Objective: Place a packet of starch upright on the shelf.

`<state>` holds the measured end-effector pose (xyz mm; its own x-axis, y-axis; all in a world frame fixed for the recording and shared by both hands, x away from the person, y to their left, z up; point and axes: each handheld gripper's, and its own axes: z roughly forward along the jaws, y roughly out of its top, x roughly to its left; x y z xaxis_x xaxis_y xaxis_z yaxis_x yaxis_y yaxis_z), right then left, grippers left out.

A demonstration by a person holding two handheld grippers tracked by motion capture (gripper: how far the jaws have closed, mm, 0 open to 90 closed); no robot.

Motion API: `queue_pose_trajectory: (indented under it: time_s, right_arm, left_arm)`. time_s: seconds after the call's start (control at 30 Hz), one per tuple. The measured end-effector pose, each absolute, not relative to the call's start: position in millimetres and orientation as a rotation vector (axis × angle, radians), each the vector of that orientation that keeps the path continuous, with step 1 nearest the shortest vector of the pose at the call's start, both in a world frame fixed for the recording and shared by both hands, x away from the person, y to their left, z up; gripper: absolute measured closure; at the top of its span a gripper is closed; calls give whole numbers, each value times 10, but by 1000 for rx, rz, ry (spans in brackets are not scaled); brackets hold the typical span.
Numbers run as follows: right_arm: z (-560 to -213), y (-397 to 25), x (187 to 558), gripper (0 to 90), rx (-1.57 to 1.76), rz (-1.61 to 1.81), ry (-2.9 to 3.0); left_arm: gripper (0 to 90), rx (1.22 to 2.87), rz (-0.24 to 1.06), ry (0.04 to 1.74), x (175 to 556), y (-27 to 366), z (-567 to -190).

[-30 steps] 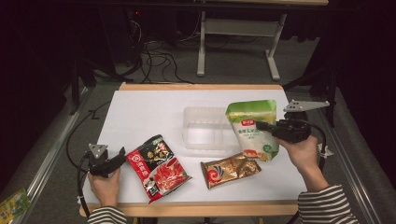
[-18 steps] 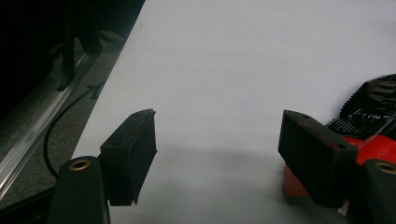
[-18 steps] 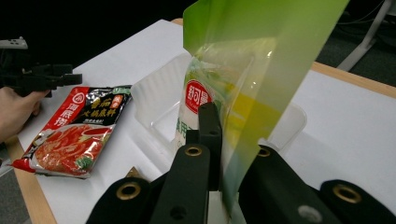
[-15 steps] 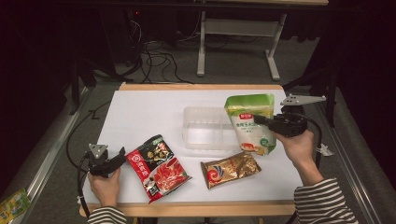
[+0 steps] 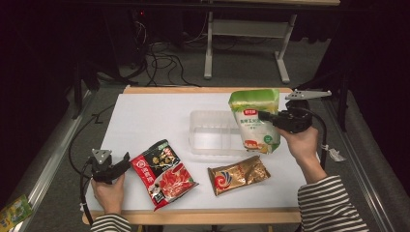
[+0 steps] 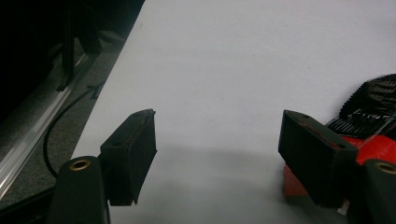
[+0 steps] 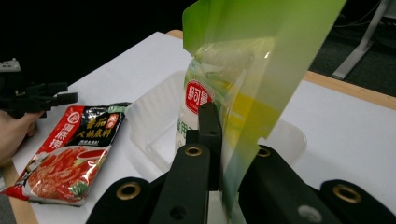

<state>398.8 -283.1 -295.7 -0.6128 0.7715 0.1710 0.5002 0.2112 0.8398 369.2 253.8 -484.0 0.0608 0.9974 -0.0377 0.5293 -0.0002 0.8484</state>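
- One clear plastic tray (image 5: 212, 126), shallow and rectangular with rounded corners, lies on the white table (image 5: 145, 121) and serves as landmark
- Three glossy food pouches: one green-topped bag (image 5: 255, 121), held upright off the table at the tray's right end; one red-and-black packet (image 5: 162, 174), flat, near-left of the tray; one gold packet (image 5: 239, 174), crinkled, just in front of the tray
- Two grippers with black block jaws: right gripper (image 5: 267, 116), jaws clamped on the green-topped bag's edge, right of the tray; left gripper (image 5: 124, 163), jaws spread wide with nothing between, far left of the tray, beside the red-and-black packet
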Motion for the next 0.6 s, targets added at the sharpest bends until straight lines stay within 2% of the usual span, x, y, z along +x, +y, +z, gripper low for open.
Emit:
queue_pose_trajectory:
  time_s: [0.6]
  right_arm:
    - [-3083, -2665, 4325, 900, 1329, 1352, 2106]
  left_arm:
    - [282, 1623, 831, 1557, 3694, 2530, -4842]
